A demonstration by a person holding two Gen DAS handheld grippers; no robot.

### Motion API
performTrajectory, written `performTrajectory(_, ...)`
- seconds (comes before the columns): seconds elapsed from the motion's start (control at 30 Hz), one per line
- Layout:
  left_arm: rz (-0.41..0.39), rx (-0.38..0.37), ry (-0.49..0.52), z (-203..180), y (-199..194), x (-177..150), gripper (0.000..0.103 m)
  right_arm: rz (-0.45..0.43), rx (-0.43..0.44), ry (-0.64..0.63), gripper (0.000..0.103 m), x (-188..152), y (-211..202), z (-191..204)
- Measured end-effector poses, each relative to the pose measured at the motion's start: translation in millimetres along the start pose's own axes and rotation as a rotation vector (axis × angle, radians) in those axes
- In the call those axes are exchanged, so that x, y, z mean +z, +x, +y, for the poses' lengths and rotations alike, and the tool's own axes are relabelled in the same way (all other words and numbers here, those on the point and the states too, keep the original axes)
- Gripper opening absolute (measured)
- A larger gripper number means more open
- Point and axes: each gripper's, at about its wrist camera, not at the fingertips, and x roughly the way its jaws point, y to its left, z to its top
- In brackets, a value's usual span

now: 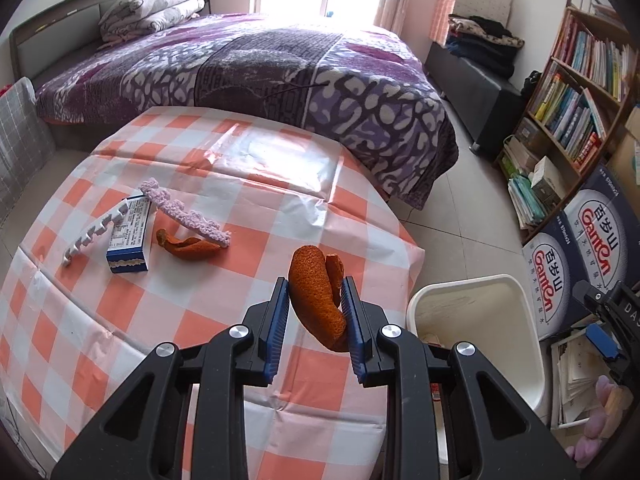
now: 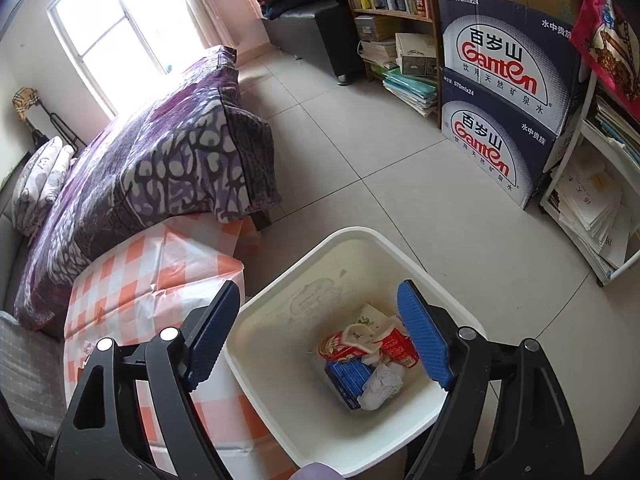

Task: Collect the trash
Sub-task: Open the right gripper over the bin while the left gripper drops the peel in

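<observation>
My left gripper [image 1: 315, 292] is shut on a curled orange peel [image 1: 314, 292], held above the checked tablecloth [image 1: 224, 280]. A second orange peel [image 1: 186, 245] lies further left on the cloth. A white trash bin [image 1: 472, 280] stands on the floor right of the table. My right gripper [image 2: 320, 304] hangs open over the same white trash bin [image 2: 280, 292], nothing between its blue pads. Inside the bin lie a red wrapper [image 2: 360, 346], a blue box [image 2: 346, 378] and a crumpled white paper [image 2: 380, 386]. The right gripper shows at the left wrist view's right edge [image 1: 600, 320].
On the table also lie a blue-and-white box [image 1: 130, 236], a white hair clip [image 1: 92, 236] and a pink knitted band [image 1: 184, 212]. A purple bed [image 1: 260, 64] stands behind the table. Stacked water cartons [image 2: 504, 92] and a bookshelf [image 1: 576, 92] line the right wall.
</observation>
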Motion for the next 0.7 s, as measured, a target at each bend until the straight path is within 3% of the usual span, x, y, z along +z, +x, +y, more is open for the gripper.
performTrajectory(0.4,0.060,-0.122,0.100,-59,8,-14,0.027,-0.020,-0.060,0.103,0.086,15,-4,-41)
performTrajectory(0.67,0.177,-0.324,0.197,-106,9,-14,0.028,-0.024,-0.065,0.211,0.087,23,-8,-66)
performTrajectory(0.7,0.200,-0.355,0.195,-108,10,-11,0.033,-0.025,-0.063,0.223,0.087,24,-8,-68)
